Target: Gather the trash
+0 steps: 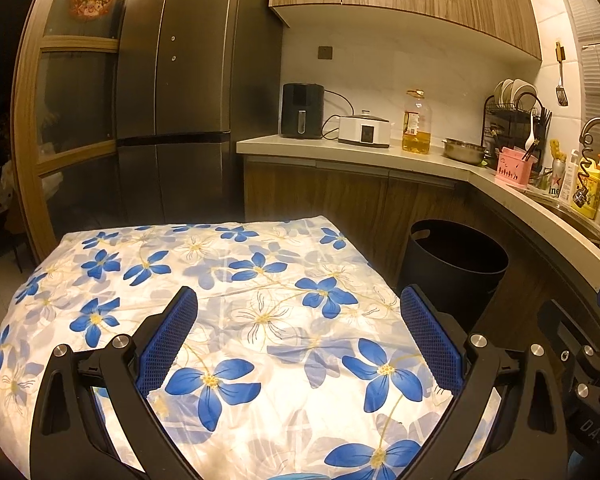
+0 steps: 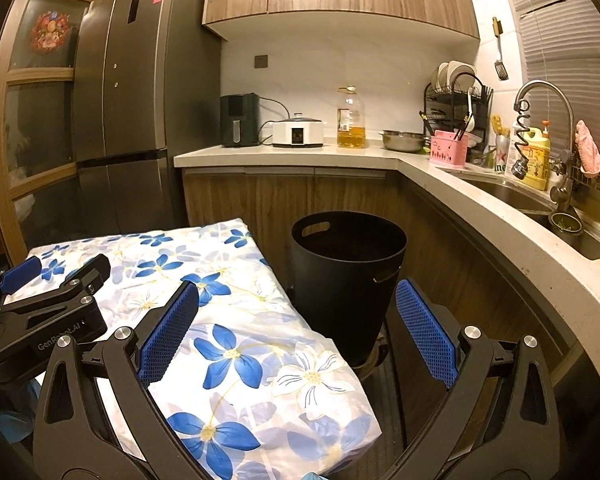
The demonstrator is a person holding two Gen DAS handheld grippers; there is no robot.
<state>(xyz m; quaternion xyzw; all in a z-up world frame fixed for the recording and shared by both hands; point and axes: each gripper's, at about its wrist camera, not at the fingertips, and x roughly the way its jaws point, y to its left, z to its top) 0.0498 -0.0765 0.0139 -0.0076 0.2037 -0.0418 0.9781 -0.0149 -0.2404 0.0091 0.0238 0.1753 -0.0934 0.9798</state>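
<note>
A black round trash bin [image 1: 456,264] stands on the floor to the right of a table covered with a blue-flowered cloth [image 1: 220,280]. It also shows in the right wrist view [image 2: 346,276], with its cut-out handles. My left gripper [image 1: 298,304] is open and empty above the cloth. My right gripper [image 2: 296,296] is open and empty, over the table's right edge and in front of the bin. The left gripper also shows at the left in the right wrist view [image 2: 56,268]. No loose trash shows on the cloth.
A kitchen counter [image 2: 380,158] runs along the back and right, holding an air fryer, a cooker, an oil bottle [image 2: 351,120], a metal bowl and a dish rack. A sink with a tap [image 2: 548,120] is on the right. A dark fridge [image 1: 180,80] stands behind the table.
</note>
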